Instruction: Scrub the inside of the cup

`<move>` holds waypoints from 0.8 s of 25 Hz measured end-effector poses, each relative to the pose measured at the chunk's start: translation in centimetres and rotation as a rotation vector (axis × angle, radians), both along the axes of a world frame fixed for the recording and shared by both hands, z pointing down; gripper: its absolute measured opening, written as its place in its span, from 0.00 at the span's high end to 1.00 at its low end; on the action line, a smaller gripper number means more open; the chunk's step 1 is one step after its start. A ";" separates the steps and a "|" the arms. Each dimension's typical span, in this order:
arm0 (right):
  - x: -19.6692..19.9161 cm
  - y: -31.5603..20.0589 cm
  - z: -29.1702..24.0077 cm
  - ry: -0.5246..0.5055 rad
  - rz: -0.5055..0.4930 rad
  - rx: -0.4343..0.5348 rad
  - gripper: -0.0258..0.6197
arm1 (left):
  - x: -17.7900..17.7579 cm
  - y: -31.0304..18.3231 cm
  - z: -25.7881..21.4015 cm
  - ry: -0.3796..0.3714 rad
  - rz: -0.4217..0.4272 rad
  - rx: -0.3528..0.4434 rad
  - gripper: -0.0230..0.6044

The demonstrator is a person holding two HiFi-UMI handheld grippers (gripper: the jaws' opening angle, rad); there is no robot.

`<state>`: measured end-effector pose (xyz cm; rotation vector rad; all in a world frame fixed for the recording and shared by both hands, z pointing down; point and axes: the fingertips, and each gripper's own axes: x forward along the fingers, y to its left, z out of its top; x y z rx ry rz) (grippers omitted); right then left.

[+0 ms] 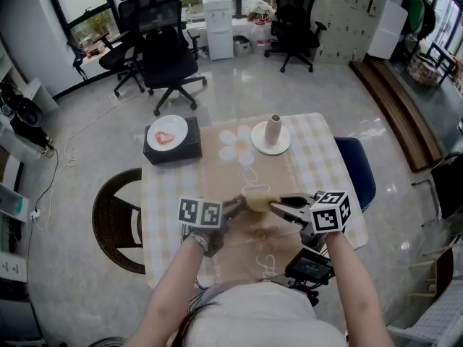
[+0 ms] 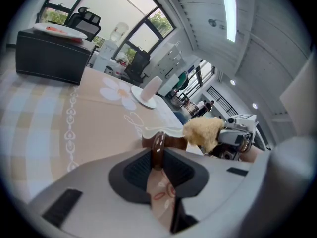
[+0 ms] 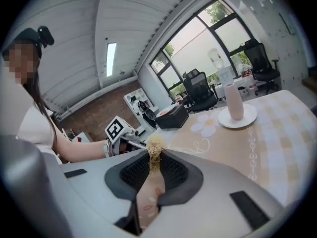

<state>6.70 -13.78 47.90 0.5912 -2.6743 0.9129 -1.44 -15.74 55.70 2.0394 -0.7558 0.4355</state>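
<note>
A brown cup point(image 2: 171, 139) with a white rim stands low over the beige runner, near the table's front in the head view point(image 1: 253, 191). My left gripper point(image 2: 158, 155) is shut on its handle. My right gripper point(image 3: 153, 157) is shut on a tan fibrous scrubber point(image 3: 155, 145). In the left gripper view the scrubber point(image 2: 203, 131) sits at the cup's rim on the right side; how far it reaches inside is hidden. In the head view the left gripper point(image 1: 237, 206) and right gripper point(image 1: 278, 207) meet at the cup from either side.
A black box point(image 1: 173, 149) bearing a white plate stands at the table's far left. A pale tall vessel on a white saucer point(image 1: 272, 143) sits at the far middle. A brown chair point(image 1: 116, 219) is left of the table and a blue chair point(image 1: 359, 168) right.
</note>
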 end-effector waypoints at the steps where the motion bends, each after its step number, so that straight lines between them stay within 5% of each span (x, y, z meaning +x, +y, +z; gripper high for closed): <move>1: 0.1 -0.3 -0.3 -0.031 0.012 -0.006 0.87 | -0.1 0.0 0.1 -0.003 0.001 0.000 0.85; 20: -0.1 0.1 2.9 -0.008 -0.056 -0.034 0.87 | -1.1 -0.2 1.4 -0.036 -0.019 -0.016 0.85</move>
